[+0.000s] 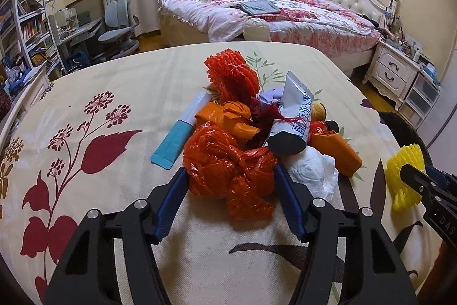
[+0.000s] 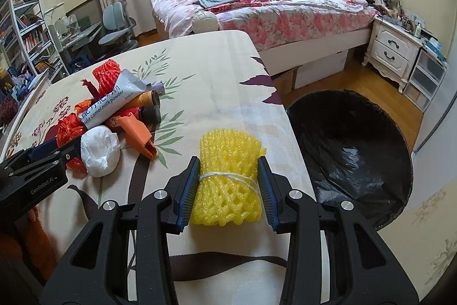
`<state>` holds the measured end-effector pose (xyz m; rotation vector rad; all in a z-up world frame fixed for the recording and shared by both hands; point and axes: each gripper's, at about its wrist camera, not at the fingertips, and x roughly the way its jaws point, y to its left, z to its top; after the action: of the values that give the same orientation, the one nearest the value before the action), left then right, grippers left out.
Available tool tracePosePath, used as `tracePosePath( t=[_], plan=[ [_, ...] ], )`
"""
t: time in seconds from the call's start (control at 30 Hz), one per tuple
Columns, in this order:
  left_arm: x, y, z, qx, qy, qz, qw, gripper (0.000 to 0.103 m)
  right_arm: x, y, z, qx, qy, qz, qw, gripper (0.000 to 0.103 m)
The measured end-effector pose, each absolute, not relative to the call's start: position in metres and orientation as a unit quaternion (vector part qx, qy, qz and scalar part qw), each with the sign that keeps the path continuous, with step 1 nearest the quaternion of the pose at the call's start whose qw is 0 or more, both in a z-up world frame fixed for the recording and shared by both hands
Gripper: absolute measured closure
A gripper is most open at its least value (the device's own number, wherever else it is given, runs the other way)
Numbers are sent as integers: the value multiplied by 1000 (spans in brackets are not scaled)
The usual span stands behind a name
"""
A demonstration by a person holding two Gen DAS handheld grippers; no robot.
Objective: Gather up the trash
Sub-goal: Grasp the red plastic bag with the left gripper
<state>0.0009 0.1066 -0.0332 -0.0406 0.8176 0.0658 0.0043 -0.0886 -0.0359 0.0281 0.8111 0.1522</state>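
A crumpled red plastic bag [image 1: 228, 176] lies at the near edge of a trash pile on the flowered tablecloth [image 1: 114, 82]. My left gripper [image 1: 230, 169] has a blue pad pressed against each side of it. Behind the bag lie a red foam net [image 1: 231, 73], a grey-white milk powder pouch [image 1: 291, 116], white crumpled paper [image 1: 311, 170] and orange wrappers [image 1: 231, 119]. In the right wrist view my right gripper [image 2: 228, 162] is shut on a yellow foam net [image 2: 228, 185] tied with white string, which rests near the table's right edge.
A bin lined with a black bag [image 2: 357, 150] stands on the floor just right of the table. A teal and white packet [image 1: 177, 139] lies left of the pile. A bed [image 2: 271, 5], a nightstand [image 2: 394, 47] and a desk with a chair [image 2: 114, 25] are behind.
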Motion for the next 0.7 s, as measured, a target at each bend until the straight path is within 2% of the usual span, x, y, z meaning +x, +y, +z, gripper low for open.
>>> tracePosePath(
  t=[0.37, 0.43, 0.47, 0.63, 0.7],
  plan=[
    [-18, 116, -28, -29, 393, 34, 918, 49, 2, -89, -32, 15, 391, 74, 917, 63],
    [-23, 119, -26, -32, 389, 33, 920, 57, 1, -89, -32, 15, 391, 75, 917, 63],
    [-25, 121, -25, -38, 389, 30, 920, 57, 0, -89, -31, 15, 390, 75, 918, 63],
    [-28, 124, -26, -33, 389, 32, 920, 57, -2, -86, -29, 14, 388, 79, 918, 63],
    [-28, 124, -26, -33, 387, 37, 921, 49, -2, -86, -28, 13, 387, 80, 918, 63]
  ],
)
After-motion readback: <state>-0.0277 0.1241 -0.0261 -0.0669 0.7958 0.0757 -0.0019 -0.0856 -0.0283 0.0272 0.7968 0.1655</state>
